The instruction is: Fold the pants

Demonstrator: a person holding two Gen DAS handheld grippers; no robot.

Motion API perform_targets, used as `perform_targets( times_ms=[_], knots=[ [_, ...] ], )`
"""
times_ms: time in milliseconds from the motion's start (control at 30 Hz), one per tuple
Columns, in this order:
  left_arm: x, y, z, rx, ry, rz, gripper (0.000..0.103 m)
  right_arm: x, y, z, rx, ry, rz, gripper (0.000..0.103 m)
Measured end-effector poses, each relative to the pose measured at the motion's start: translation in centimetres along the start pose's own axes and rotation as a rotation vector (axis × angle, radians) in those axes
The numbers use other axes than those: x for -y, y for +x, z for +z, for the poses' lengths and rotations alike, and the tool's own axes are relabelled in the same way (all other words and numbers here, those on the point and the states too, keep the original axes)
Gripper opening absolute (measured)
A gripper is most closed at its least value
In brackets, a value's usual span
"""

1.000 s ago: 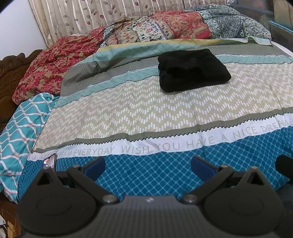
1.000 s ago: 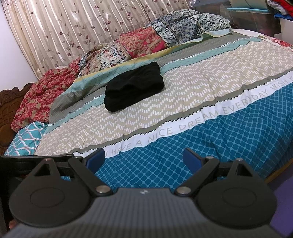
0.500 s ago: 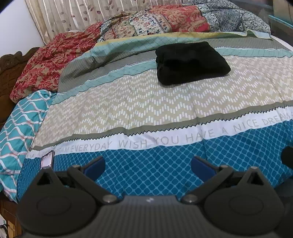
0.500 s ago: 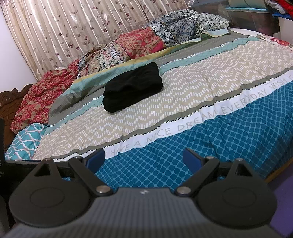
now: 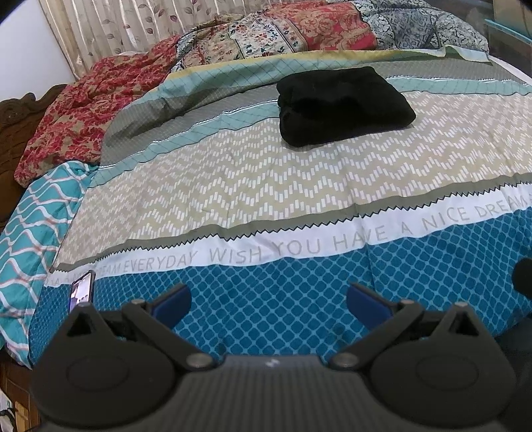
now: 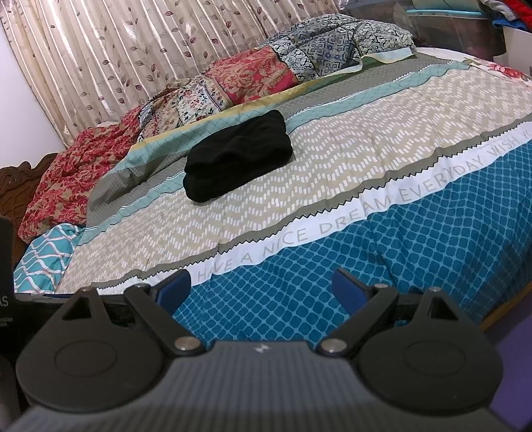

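Note:
Black pants (image 5: 342,104) lie folded in a thick bundle on the far part of the bedspread (image 5: 266,186); the right wrist view shows the same pants (image 6: 237,156) left of centre. My left gripper (image 5: 269,299) is open near the bed's front edge, over the blue diamond band, with nothing between its blue pads. My right gripper (image 6: 262,287) is open too, low at the front edge and far from the pants.
A phone (image 5: 81,289) lies at the front left of the bed. Patterned quilts (image 5: 272,36) and a red floral blanket (image 5: 79,116) pile along the back. A carved headboard (image 5: 13,113) stands at left; storage bins (image 6: 465,23) are at right.
Both grippers have pulled back slightly from the bed and stayed open. The pants have not moved.

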State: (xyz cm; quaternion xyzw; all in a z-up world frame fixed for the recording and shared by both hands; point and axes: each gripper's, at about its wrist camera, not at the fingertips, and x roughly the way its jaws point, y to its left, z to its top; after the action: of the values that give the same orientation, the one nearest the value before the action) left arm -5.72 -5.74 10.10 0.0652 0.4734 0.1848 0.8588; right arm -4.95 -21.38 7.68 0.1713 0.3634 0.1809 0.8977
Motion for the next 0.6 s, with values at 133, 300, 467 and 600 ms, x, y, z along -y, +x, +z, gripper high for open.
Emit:
perform_targets(
  times_ms=[133, 300, 467, 600],
  knots=[
    [0.13, -0.04, -0.04, 0.0, 0.004, -0.001, 0.103, 0.13, -0.04, -0.02, -0.001, 0.004, -0.001, 0.094],
    [0.26, 0.01, -0.08, -0.005, 0.008, -0.003, 0.103, 0.16, -0.04, 0.0, -0.001, 0.004, -0.001, 0.094],
    [0.34, 0.09, -0.11, -0.009, 0.009, -0.006, 0.103, 0.17, -0.04, -0.01, -0.001, 0.005, -0.001, 0.094],
    [0.41, 0.17, -0.14, -0.015, 0.01, -0.009, 0.103, 0.25, -0.04, -0.09, -0.002, 0.006, -0.001, 0.094]
  ],
)
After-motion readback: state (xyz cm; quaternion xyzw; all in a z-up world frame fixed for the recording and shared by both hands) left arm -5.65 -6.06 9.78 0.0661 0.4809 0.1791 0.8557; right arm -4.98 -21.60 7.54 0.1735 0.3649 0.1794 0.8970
